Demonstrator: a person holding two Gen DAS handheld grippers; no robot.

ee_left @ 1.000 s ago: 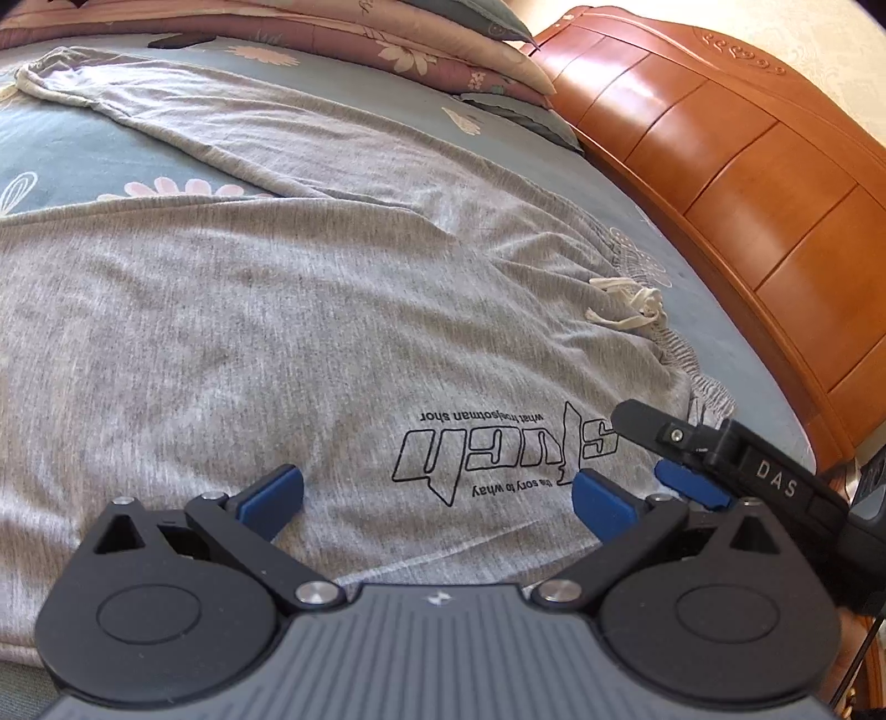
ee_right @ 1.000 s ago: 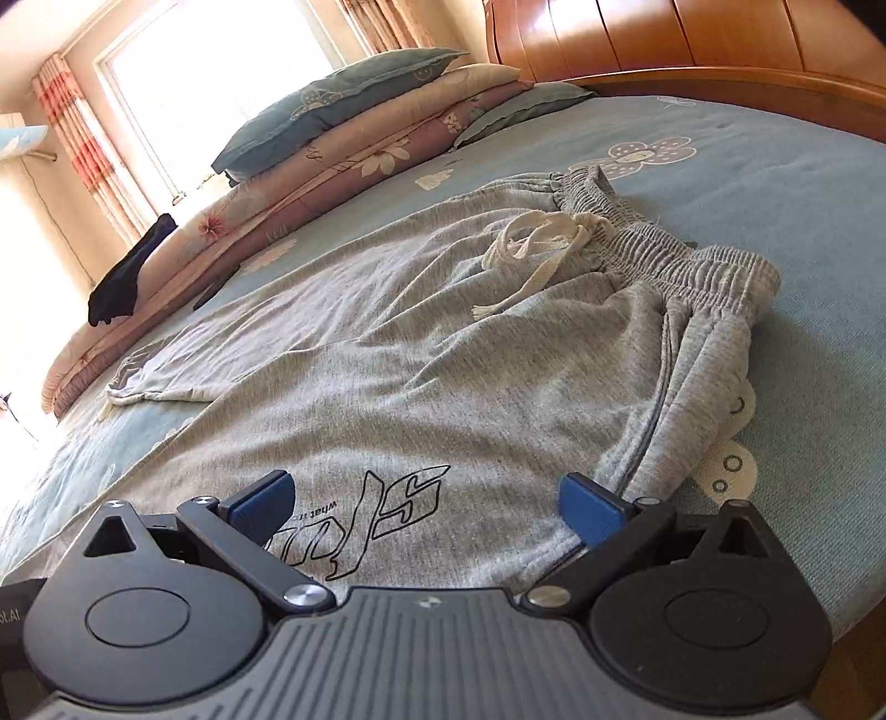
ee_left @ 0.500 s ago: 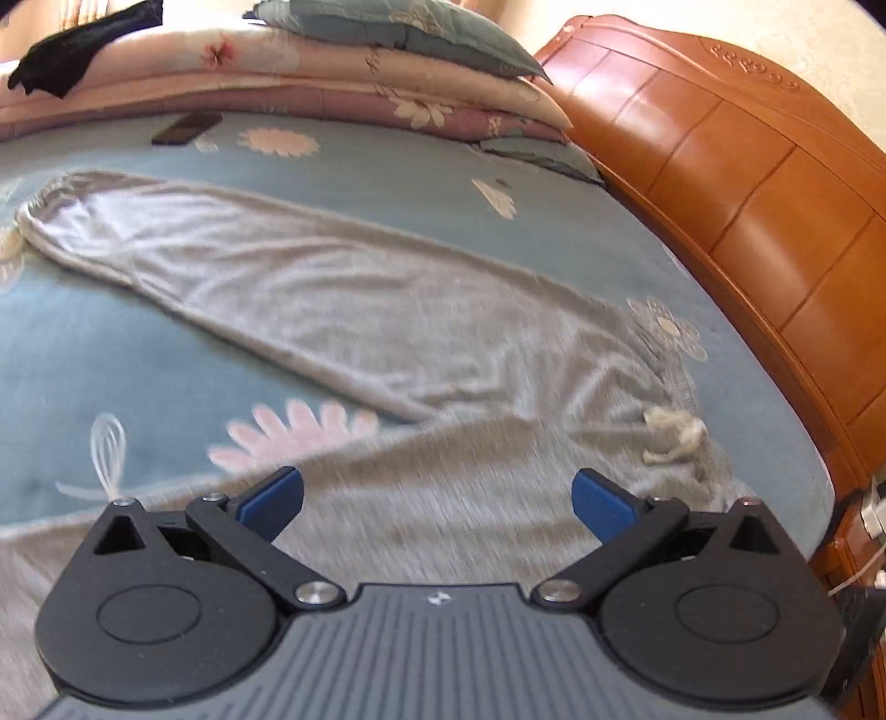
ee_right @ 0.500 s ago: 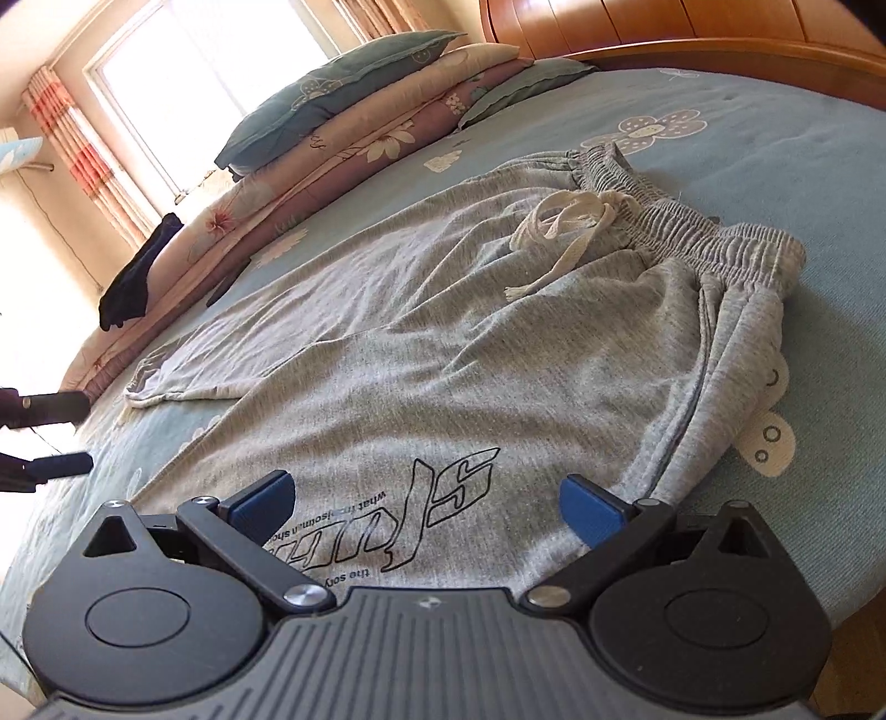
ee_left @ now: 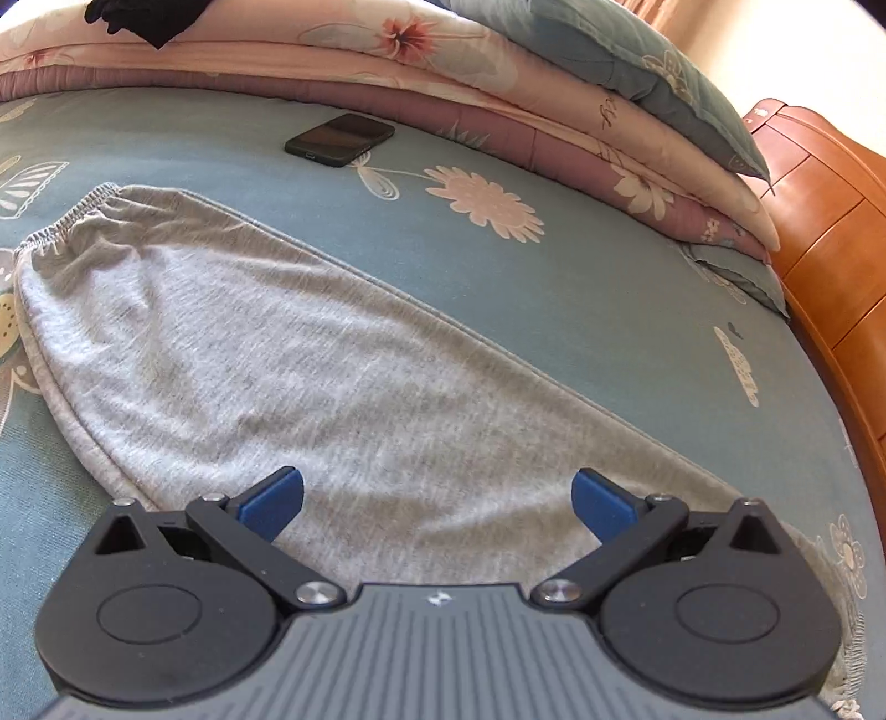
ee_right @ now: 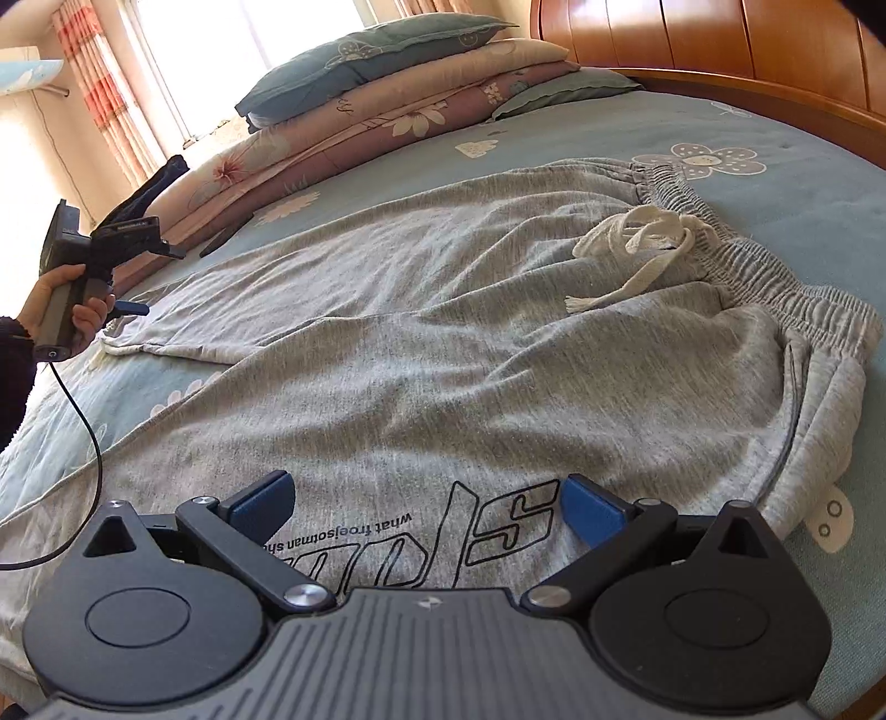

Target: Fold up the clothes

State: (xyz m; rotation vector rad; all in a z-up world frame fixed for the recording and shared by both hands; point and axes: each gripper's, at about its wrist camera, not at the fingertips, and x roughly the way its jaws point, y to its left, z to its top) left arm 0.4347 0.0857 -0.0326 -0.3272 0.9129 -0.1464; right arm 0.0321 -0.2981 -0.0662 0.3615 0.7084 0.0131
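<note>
A: So where were the grey sweatpants lying?

B: Spread flat on the bed, on its blue flowered sheet. The elastic waistband sat toward the wooden headboard, with the white drawstring bunched on top of it. One leg ran out across the sheet, its gathered cuff at the far end.

A: And the left claw?

B: Its blue pads stood wide apart with nothing between them, low over that leg, looking along it toward the cuff. From the right wrist view, the person's left hand gripped the tool's handle out by the far end of the leg, a black cable trailing down from it.

A: The right claw?

B: Also spread wide and holding nothing. It hung over the nearer leg, right above the black printed lettering on the fabric.

A: Anything else on the bed?

B: A dark phone lay on the sheet beyond the cuff, just beside a stack of folded quilts. A teal pillow topped the stack, and a black garment rested on the stack's far end.
</note>
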